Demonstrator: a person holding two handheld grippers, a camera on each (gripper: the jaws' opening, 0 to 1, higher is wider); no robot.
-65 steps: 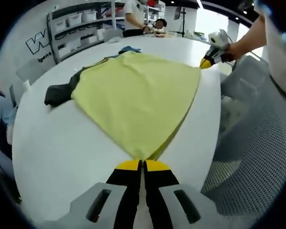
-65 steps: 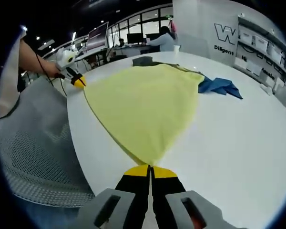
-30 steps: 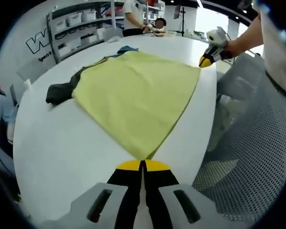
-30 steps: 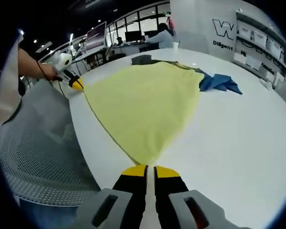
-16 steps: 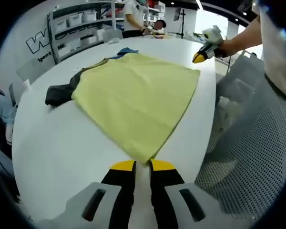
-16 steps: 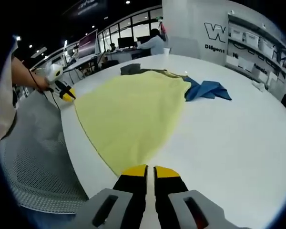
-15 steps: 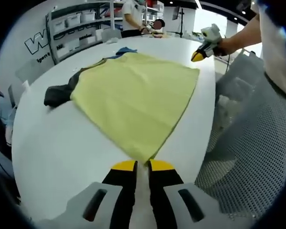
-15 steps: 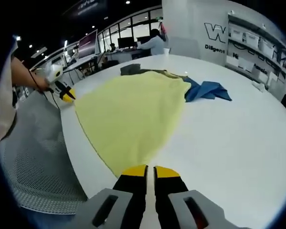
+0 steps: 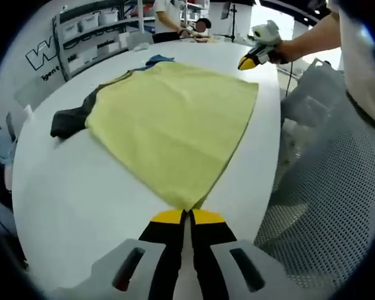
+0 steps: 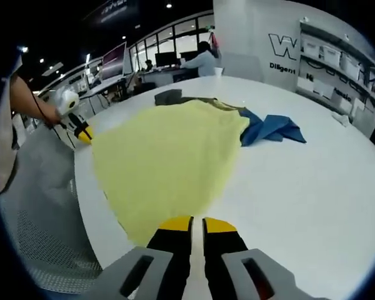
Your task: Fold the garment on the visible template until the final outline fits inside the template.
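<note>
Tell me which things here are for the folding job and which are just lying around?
For the job:
yellow garment
left gripper
right gripper
white table

Just lying about:
blue cloth
dark cloth
mesh chair
wall shelves with bins

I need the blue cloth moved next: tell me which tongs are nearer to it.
Right. The right tongs sit at the yellow garment's corner on the blue cloth's side; the left tongs are at the opposite corner.
</note>
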